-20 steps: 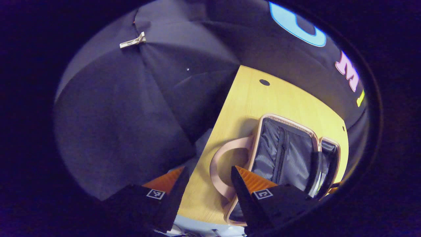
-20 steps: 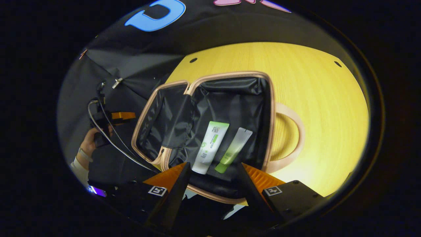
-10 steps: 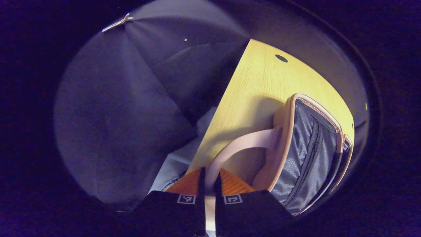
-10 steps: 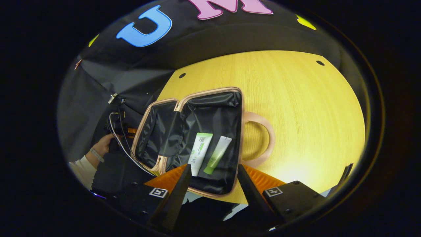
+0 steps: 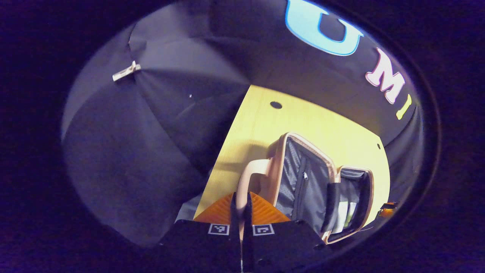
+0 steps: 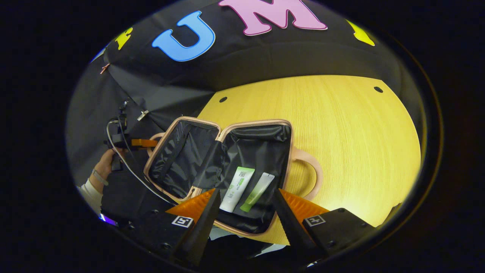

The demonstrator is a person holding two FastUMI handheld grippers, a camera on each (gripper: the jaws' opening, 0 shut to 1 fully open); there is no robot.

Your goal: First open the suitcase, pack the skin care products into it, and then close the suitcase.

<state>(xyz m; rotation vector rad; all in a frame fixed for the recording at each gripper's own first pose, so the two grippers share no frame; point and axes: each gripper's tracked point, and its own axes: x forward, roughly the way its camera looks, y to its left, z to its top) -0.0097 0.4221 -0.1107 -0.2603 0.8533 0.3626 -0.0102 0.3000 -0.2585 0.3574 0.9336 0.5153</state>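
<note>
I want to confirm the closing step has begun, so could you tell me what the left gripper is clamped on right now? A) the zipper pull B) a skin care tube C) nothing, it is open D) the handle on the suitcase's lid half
D: in the left gripper view the left gripper has both fingers pinched on the pink handle of the suitcase lid half.

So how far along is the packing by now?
The suitcase lies open on the table, and two tubes already lie inside. In hand: the left gripper is shut on the lid's handle, with the lid half raised. The right gripper hovers open. Left: closing it.
</note>
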